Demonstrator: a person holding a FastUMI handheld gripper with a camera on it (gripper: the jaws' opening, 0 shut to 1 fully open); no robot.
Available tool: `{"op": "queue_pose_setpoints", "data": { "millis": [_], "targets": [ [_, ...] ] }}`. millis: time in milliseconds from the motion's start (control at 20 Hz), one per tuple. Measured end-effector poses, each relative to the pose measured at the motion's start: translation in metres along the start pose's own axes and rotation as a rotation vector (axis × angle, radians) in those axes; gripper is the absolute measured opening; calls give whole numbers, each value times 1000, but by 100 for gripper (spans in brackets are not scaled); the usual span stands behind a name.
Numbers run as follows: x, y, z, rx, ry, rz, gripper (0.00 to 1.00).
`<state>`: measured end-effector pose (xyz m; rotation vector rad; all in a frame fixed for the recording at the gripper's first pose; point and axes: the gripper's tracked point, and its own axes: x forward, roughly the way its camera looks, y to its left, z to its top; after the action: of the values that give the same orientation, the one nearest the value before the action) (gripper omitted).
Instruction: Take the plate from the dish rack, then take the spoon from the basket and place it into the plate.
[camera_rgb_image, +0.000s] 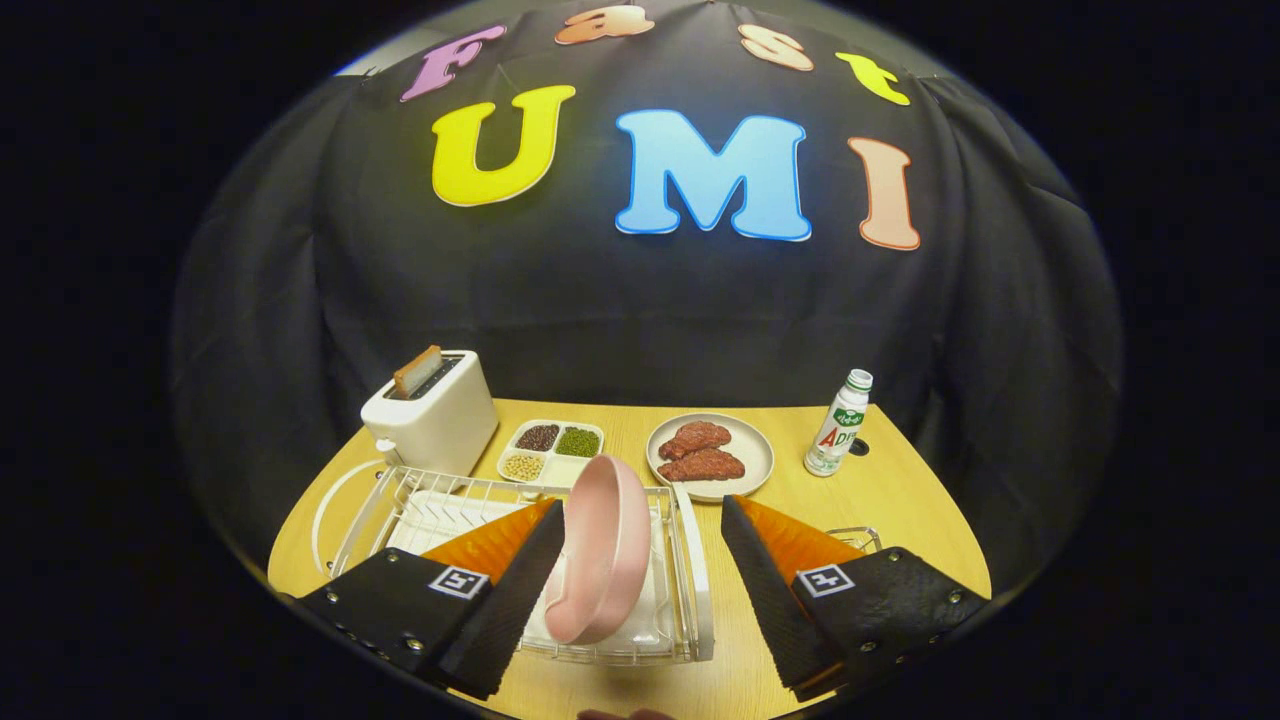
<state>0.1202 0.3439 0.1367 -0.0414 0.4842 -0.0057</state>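
Observation:
A pink plate (600, 550) stands on edge in the white wire dish rack (690, 570) on the wooden table (900, 490). My gripper (643, 503) is open, and the plate sits between its fingers. The plate is close to the left finger and well apart from the right one, and I cannot tell whether it touches the left finger. A corner of a wire basket (858, 538) shows just behind the right finger, with its contents hidden.
Beyond the rack stand a white toaster (430, 420) with a slice of toast in it, a sectioned dish of beans (552, 452) and a grey plate with two pieces of meat (710, 455). A small white bottle (840, 425) stands at the far right.

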Motion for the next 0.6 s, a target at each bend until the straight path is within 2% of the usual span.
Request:
{"op": "queue_pose_setpoints", "data": {
  "millis": [400, 450, 500, 550, 600],
  "targets": [
    [27, -6, -19, -1, 97, -135, 96],
    [31, -3, -20, -2, 105, -145, 90],
    [35, -5, -23, -10, 116, -177, 89],
    [37, -5, -27, -17, 135, -192, 80],
    [37, -8, -31, -27, 156, -226, 77]
  ]
}}
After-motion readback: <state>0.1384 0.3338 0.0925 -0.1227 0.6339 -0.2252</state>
